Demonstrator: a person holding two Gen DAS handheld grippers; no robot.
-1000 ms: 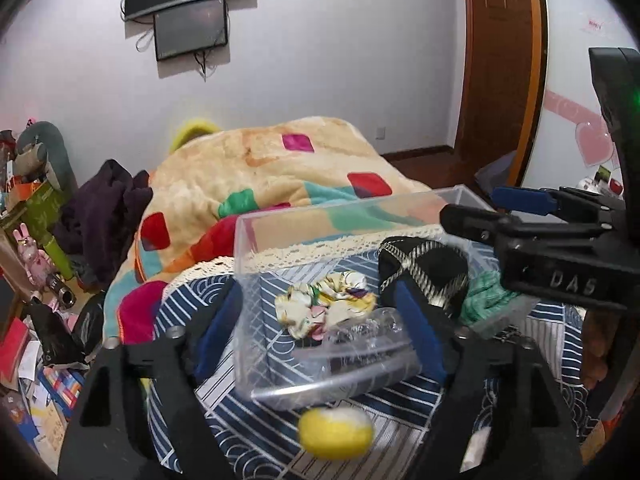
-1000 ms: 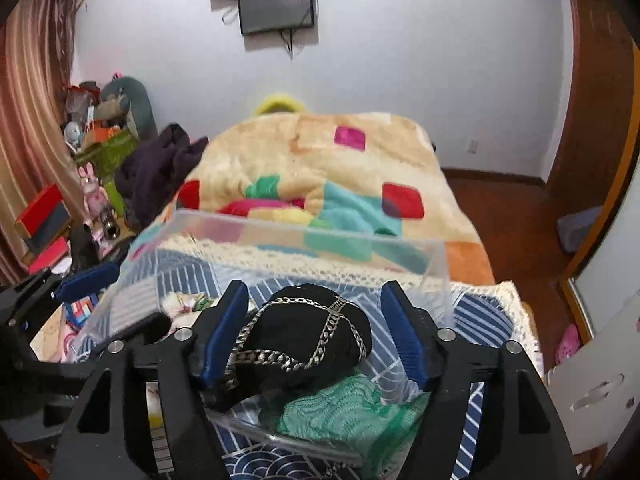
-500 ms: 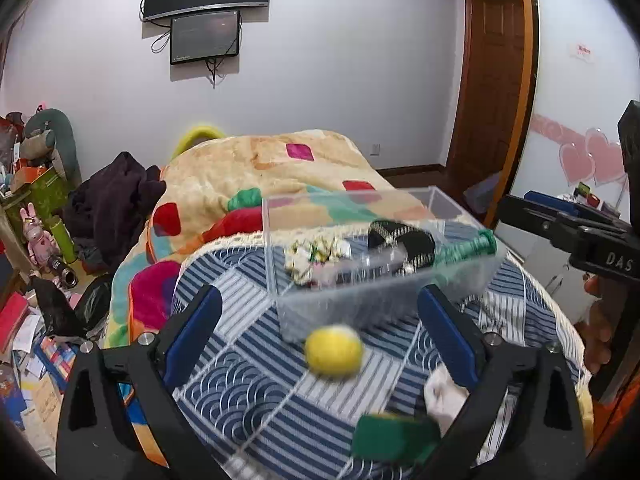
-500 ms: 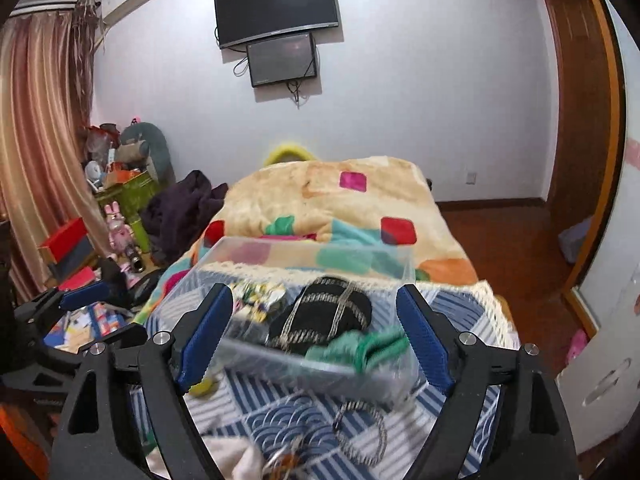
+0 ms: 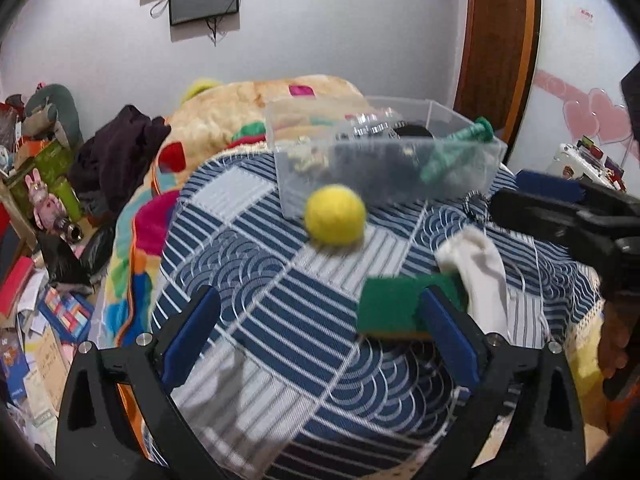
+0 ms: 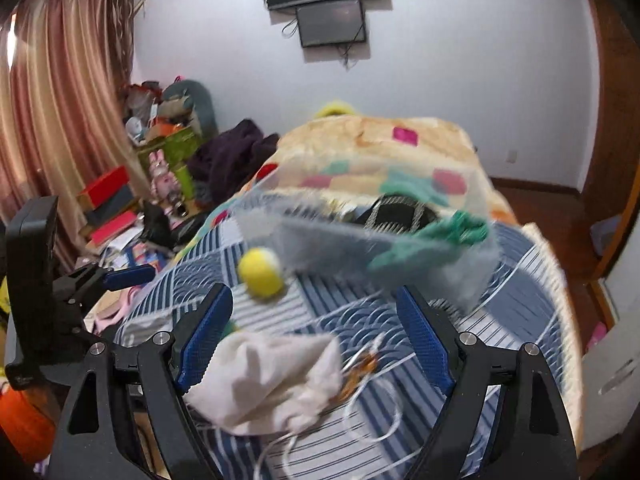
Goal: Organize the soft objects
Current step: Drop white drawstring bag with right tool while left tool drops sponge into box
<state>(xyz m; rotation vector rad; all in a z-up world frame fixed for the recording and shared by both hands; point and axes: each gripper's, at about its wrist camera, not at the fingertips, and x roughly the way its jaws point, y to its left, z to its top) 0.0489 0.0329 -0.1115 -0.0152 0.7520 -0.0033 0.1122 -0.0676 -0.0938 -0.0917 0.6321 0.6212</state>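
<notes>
A clear plastic bin (image 5: pixel 384 184) stands on the blue striped cloth (image 5: pixel 256 272) and holds a black item (image 6: pixel 396 212), a green knit piece (image 5: pixel 456 152) and a floral scrunchie. A yellow ball (image 5: pixel 335 220) lies in front of it, also in the right wrist view (image 6: pixel 262 266). A green sponge (image 5: pixel 390 310) and a white sock (image 5: pixel 480 276) lie nearer. My left gripper (image 5: pixel 320 344) is open and empty, with the sponge beside its right finger. My right gripper (image 6: pixel 310 340) is open and empty above the white sock (image 6: pixel 272 384).
A patterned blanket (image 6: pixel 380 148) covers the bed behind the bin. Clutter, boxes and dark clothes (image 5: pixel 116 156) fill the floor at left. A cord and small metal pieces (image 6: pixel 360 364) lie on the cloth. A wooden door (image 5: pixel 496 40) is at the far right.
Both grippers have pulled back from the bin and stay open. The black item now lies in the bin. The ball, sponge and sock have come into view nearer me.
</notes>
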